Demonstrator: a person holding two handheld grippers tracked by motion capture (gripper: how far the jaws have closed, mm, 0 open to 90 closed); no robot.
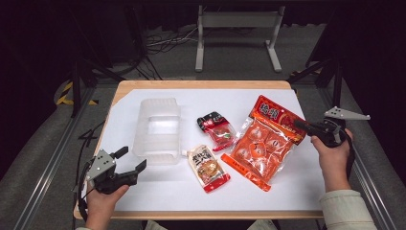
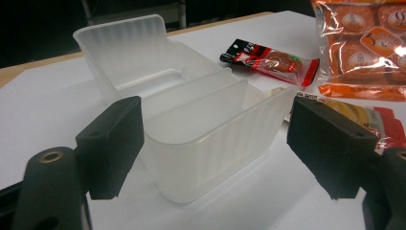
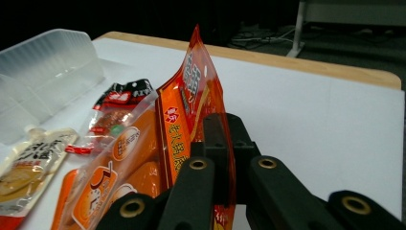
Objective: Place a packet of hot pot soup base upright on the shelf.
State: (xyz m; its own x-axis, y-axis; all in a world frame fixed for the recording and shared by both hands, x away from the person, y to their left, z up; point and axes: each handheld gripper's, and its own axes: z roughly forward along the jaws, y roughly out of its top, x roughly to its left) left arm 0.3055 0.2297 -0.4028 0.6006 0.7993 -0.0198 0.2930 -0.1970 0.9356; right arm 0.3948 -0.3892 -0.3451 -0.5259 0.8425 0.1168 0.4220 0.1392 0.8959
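A large orange snack bag (image 1: 265, 139) lies right of centre on the white table. My right gripper (image 1: 301, 125) is shut on its right top edge; in the right gripper view the bag's edge (image 3: 194, 91) stands up between the black jaws. My left gripper (image 1: 130, 160) is open at the table's front left, its fingers (image 2: 112, 143) spread before the near end of a clear plastic bin (image 2: 191, 124), apart from it. The clear plastic bin (image 1: 158, 127) stands left of centre. A small red-black packet (image 1: 216, 128) and a beige sauce pouch (image 1: 207, 167) lie between bin and bag.
The white sheet (image 1: 297, 182) covers a wooden table with edges showing at the back (image 1: 201, 85). Metal frame rails (image 1: 48, 163) run along both sides. A white stand (image 1: 237, 28) and cables sit on the floor behind.
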